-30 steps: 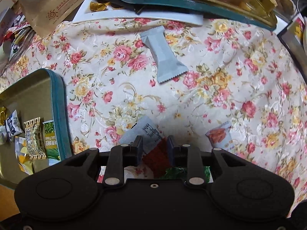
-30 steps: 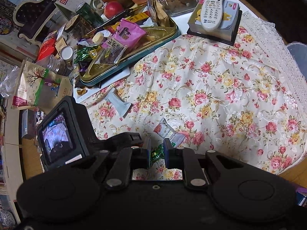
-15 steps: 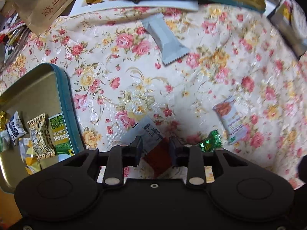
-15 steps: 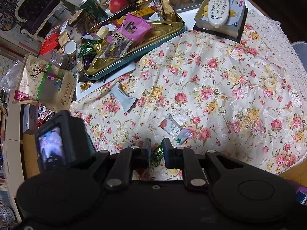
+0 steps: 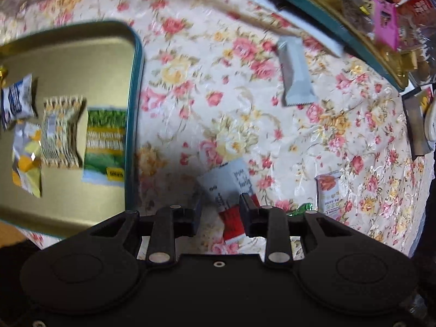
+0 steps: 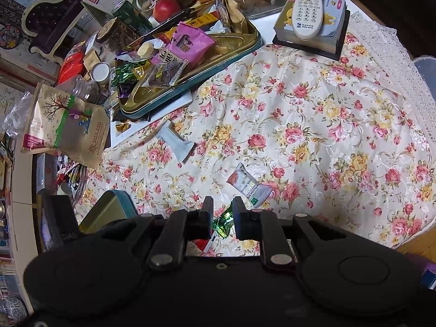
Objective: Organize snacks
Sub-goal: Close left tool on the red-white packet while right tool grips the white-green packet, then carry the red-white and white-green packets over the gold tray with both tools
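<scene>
Fingers of the left gripper (image 5: pixel 219 208) stand apart over a red-and-white snack packet (image 5: pixel 231 190) on the floral tablecloth (image 5: pixel 245 109), not pinching it. Right gripper (image 6: pixel 223 212) stands narrow around a green foil candy (image 6: pixel 223 222); contact unclear.

A white remote control (image 6: pixel 309 11) is lying on a cartoon-printed box (image 6: pixel 331 20) at the worktop's far edge, with two red apples (image 6: pixel 166 9) sitting beyond the floral tablecloth (image 6: pixel 313 114).

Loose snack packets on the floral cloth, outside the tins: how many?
4: grey bar near the cluttered tin, orange-print sachet mid-cloth, green candy between right jaws, red-white packet between left jaws. Others may be hidden.
</scene>
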{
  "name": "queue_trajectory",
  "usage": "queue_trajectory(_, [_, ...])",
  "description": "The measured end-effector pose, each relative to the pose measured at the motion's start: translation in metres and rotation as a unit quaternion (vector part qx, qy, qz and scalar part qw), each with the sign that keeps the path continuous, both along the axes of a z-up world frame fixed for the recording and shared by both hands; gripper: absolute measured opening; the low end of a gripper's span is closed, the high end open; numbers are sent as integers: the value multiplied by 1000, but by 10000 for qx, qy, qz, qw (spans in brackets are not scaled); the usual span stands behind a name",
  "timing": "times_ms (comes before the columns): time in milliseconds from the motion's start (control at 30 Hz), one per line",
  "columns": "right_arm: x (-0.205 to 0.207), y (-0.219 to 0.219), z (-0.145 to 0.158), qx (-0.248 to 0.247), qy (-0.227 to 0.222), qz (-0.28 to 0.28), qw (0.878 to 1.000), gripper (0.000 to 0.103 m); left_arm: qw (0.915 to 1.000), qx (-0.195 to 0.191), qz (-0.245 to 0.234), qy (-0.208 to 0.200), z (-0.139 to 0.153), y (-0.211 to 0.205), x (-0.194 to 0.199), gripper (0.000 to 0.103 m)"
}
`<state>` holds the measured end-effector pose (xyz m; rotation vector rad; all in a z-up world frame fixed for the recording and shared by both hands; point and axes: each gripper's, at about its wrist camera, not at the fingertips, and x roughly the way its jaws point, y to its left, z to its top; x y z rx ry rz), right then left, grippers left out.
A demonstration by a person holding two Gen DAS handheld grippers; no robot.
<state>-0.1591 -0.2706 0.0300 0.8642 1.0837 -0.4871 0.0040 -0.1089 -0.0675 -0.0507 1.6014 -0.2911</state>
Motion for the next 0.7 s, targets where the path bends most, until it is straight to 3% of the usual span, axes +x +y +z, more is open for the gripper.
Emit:
queue_trajectory(133, [0, 0, -1, 12, 17, 10, 10000, 19, 9993, -201, 230, 214, -5, 2, -7, 42])
queue_trajectory(500, [-1, -2, -6, -88, 115, 5, 9999, 20, 9999, 23, 159, 59, -17, -29, -11, 43])
queue_trajectory(700, [0, -12, -23, -203, 234, 11, 9995, 25, 9988, 276, -364, -181, -20, -56, -15, 50])
